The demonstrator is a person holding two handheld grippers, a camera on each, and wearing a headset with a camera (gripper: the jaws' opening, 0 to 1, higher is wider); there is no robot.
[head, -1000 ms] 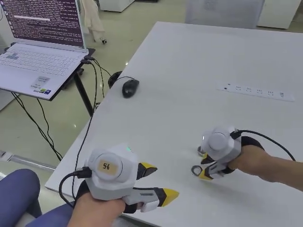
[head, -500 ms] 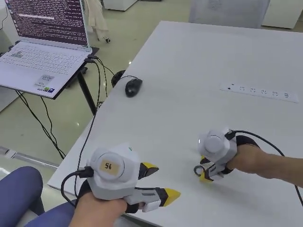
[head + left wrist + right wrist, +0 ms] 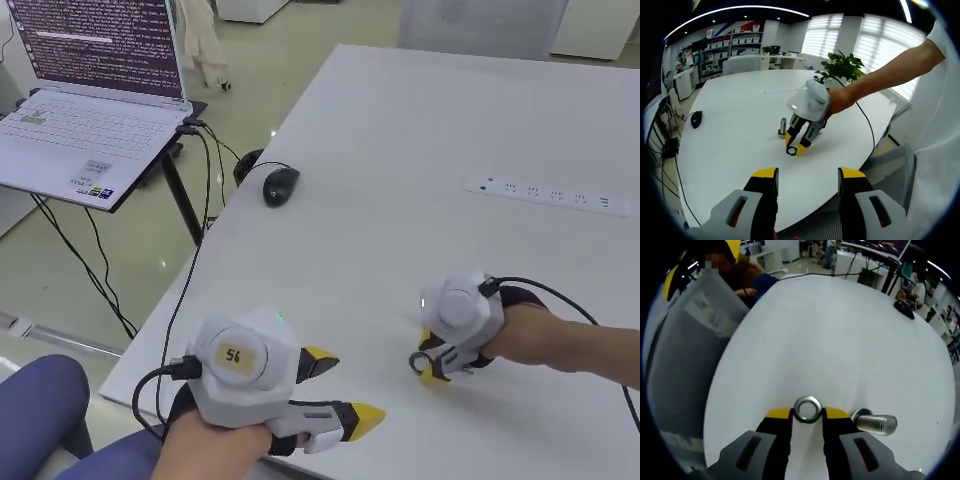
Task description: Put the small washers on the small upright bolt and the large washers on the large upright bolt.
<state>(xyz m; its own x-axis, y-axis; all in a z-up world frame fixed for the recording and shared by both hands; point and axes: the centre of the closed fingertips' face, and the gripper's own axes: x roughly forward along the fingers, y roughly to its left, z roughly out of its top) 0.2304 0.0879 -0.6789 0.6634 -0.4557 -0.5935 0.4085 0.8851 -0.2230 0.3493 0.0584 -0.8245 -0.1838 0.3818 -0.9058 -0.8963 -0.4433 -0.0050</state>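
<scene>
My right gripper (image 3: 428,365) is shut on a silver washer (image 3: 419,361), held at its yellow tips just above the white table (image 3: 400,200). The right gripper view has the washer (image 3: 807,409) pinched between the jaws and a steel upright bolt (image 3: 874,422) close beside it on the right. From the left gripper view, the bolt (image 3: 782,127) stands just behind the right gripper (image 3: 796,147) and its washer (image 3: 790,149). My left gripper (image 3: 342,390) is open and holds nothing, near the table's front edge to the left; its jaws (image 3: 807,180) are spread wide.
A black mouse (image 3: 280,185) lies near the table's left edge, and a white power strip (image 3: 545,195) lies at the far right. A laptop (image 3: 80,120) stands on a stand beyond the left edge, with cables hanging. A grey chair (image 3: 695,340) is beside the table.
The right gripper, still shut on the washer, has shifted slightly toward the bolt. The left gripper has barely moved and stays open.
</scene>
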